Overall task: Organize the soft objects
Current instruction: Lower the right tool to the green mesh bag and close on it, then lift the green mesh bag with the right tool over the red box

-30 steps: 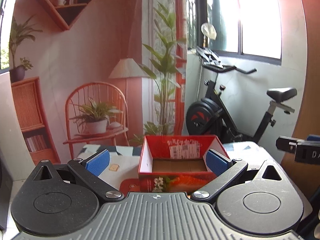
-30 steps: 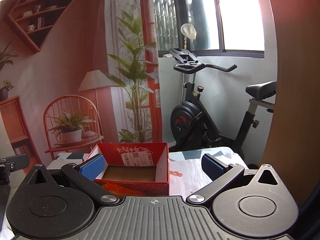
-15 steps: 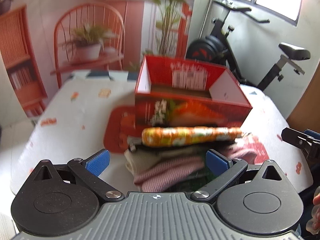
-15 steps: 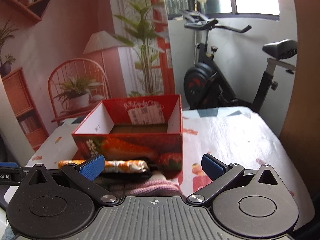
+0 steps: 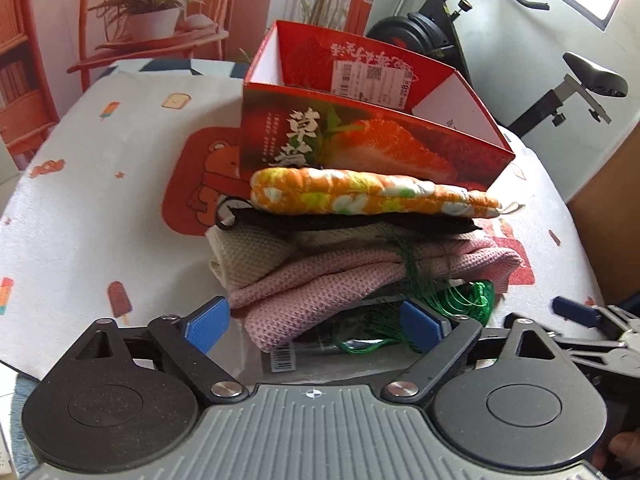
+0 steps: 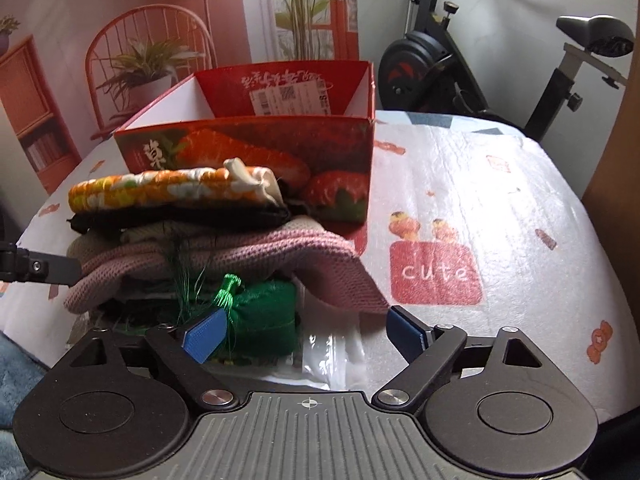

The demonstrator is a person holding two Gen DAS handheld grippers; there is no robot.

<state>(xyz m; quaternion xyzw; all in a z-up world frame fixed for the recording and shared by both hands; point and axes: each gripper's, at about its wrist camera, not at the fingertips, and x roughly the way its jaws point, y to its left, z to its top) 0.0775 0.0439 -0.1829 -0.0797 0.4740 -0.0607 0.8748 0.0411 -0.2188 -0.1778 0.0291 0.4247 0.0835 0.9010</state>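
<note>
A pile of soft things lies before an open red strawberry box (image 5: 360, 148) (image 6: 280, 148). On top is an orange floral pad (image 5: 360, 196) (image 6: 160, 188), then a black cloth (image 5: 348, 222), a beige knit (image 5: 252, 252) and a pink knit cloth (image 5: 340, 276) (image 6: 280, 252). A green tasselled pouch (image 6: 264, 316) sits under them on a clear plastic bag (image 5: 304, 356). My left gripper (image 5: 316, 322) points down at the pile's near left corner, jaws closing, the pink cloth's corner between them untouched. My right gripper (image 6: 306, 332) is closing beside the green pouch, not gripping it.
The table (image 5: 100, 200) wears a white cloth with cartoon prints. An exercise bike (image 6: 460, 68) stands behind it by the window. A brown wooden panel (image 6: 624, 160) rises at the right edge. The right gripper's blue-tipped finger (image 5: 572, 310) shows at the left wrist view's right.
Both grippers have dropped and tipped down from facing the room and box to hanging just over the pile. Their jaws have narrowed a little.
</note>
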